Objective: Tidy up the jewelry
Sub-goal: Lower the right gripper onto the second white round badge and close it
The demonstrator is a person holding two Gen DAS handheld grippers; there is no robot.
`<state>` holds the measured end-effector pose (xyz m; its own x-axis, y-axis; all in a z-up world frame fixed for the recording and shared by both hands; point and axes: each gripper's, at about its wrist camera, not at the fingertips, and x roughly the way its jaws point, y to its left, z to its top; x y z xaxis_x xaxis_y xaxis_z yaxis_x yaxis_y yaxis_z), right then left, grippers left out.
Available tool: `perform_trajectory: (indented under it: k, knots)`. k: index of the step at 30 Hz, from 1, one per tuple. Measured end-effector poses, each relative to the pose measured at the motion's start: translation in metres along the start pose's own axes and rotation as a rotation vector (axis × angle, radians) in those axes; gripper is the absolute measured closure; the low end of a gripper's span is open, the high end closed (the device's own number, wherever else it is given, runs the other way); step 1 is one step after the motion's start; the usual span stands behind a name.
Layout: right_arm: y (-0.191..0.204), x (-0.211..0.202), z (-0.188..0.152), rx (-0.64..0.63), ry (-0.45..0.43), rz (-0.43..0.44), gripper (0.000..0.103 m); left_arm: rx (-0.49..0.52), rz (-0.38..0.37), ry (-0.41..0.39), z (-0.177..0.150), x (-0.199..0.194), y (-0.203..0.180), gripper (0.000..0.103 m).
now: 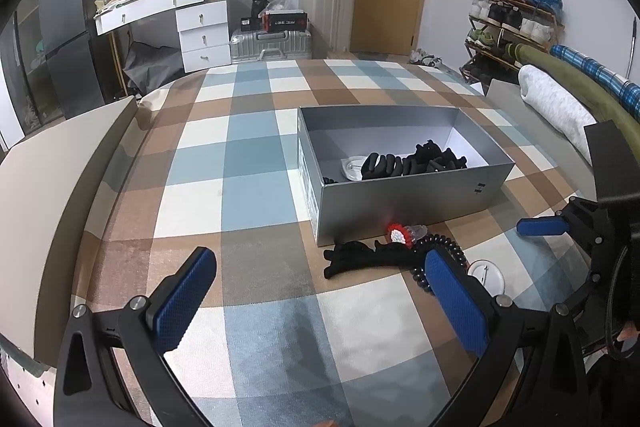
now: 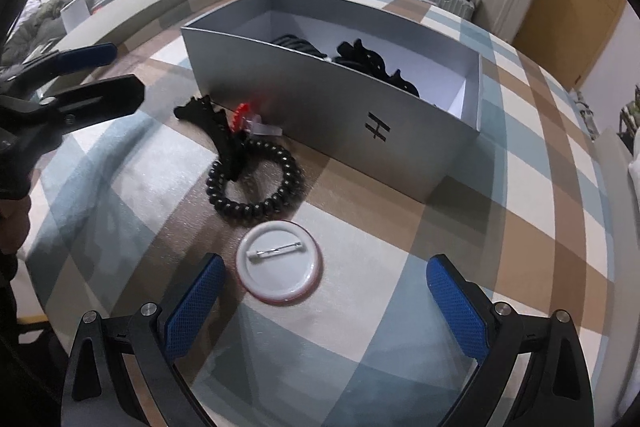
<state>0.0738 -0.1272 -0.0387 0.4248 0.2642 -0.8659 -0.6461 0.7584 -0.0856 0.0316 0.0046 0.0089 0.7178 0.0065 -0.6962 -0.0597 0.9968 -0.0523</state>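
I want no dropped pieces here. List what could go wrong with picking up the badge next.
1. The badge lies flat, pin side up, on soft checked bedding; the open right tongs may slide over its thin rim.
2. The black coil band lies just beyond the badge, with a black clip across it; overreaching could snag both.
3. The box wall is tall; a low carry might hit it.

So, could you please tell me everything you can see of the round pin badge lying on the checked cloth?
The pin badge is a round white disc with a thin red rim, lying flat with its back up, so a metal safety pin shows across the middle; the pin looks closed. The back looks like glossy plastic or metal. It rests on the checked cloth, just in front of the open right hand-held gripper, close to the black coil hair tie but apart from it. Nothing grips it.
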Motion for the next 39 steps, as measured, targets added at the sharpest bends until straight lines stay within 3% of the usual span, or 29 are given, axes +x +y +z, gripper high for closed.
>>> perform_trajectory:
  k: [13, 19, 26, 39]
  knots:
    - [-0.015, 0.001, 0.001, 0.029, 0.000, -0.030, 0.004, 0.005, -0.001, 0.012, -0.001, 0.002, -0.002, 0.001]
    - [-0.006, -0.003, 0.002, 0.010, -0.018, 0.002, 0.027, 0.008, -0.002, 0.016, -0.002, 0.003, -0.003, 0.001]
    - [0.001, -0.007, 0.000, -0.018, -0.031, 0.085, 0.062, 0.012, -0.003, 0.020, -0.002, 0.004, -0.005, 0.001]
    - [-0.002, -0.026, 0.002, 0.002, -0.108, 0.103, 0.063, 0.012, -0.027, 0.046, -0.005, 0.010, -0.009, 0.001]
